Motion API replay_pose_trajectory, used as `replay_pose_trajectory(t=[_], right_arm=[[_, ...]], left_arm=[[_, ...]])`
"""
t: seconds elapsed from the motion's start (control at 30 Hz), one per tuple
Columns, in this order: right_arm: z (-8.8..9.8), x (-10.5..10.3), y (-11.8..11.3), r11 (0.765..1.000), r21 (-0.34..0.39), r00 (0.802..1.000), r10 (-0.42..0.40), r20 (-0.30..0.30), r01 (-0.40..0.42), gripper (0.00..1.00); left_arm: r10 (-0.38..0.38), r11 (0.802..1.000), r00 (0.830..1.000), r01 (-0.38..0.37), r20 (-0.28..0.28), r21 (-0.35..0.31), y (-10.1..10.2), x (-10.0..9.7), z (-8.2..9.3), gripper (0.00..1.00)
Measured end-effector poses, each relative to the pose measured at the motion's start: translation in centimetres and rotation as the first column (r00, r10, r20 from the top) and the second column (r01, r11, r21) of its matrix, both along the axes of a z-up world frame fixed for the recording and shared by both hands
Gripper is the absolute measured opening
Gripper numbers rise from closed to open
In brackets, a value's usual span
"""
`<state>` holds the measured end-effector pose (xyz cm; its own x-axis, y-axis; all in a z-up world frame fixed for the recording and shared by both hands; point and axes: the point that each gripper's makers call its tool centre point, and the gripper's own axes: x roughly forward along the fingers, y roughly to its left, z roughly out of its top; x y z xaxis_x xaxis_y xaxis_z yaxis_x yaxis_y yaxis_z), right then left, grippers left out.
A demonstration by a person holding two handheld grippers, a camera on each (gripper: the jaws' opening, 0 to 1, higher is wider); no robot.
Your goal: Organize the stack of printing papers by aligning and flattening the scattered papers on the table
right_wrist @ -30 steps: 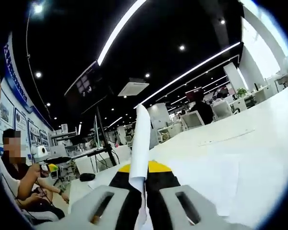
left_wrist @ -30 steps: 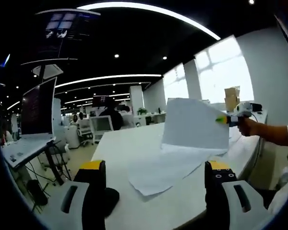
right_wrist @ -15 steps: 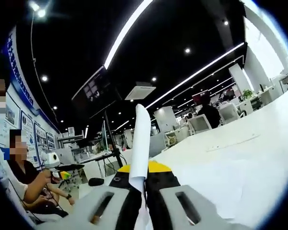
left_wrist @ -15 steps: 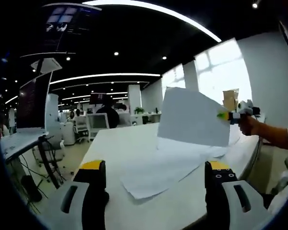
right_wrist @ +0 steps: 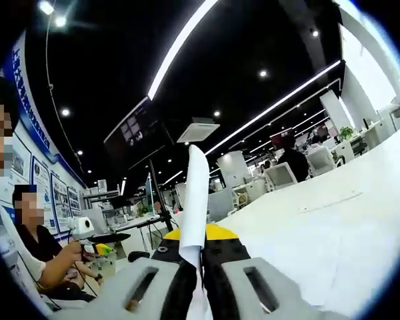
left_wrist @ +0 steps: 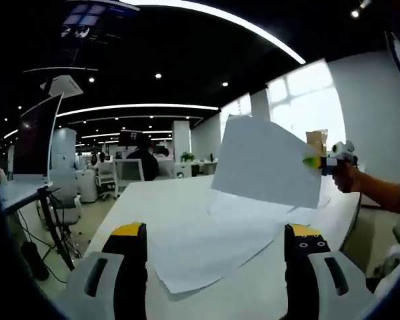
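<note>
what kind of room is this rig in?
Most likely an open-plan office: long white table with loose papers, rows of desks with monitors and chairs behind, strip ceiling lights. Right gripper holds one sheet up.

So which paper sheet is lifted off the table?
The sheet pinched in the right claw, raised upright; the other sheets lie flat on the table.
</note>
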<state>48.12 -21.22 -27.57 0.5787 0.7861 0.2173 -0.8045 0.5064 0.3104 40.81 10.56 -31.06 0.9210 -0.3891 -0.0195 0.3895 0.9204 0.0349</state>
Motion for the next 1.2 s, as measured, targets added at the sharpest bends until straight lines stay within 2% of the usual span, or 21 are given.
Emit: replay_pose_trajectory(t=[0.8,1.13,1.2], right_arm=[[1.5,-0.9,0.4,0.998,0.044,0.999,0.043,0.003,-0.043,0.00],[1.8,-1.4,1.0,0.998,0.034,0.998,0.060,0.010,-0.061,0.00],[2.1,-1.6,1.2,0.996,0.053,0.998,0.069,0.010,-0.070,0.00]], left_arm=[[-0.014,1.000,1.000,0.014,0.003,-0.024,-0.5,0.2,0.1,0.87],[-0.030,0.999,1.000,0.029,-0.005,-0.012,-1.0,0.8,0.1,0.87],[-0.031,0.999,1.000,0.031,0.002,-0.021,-1.0,1.0,0.3,0.87]])
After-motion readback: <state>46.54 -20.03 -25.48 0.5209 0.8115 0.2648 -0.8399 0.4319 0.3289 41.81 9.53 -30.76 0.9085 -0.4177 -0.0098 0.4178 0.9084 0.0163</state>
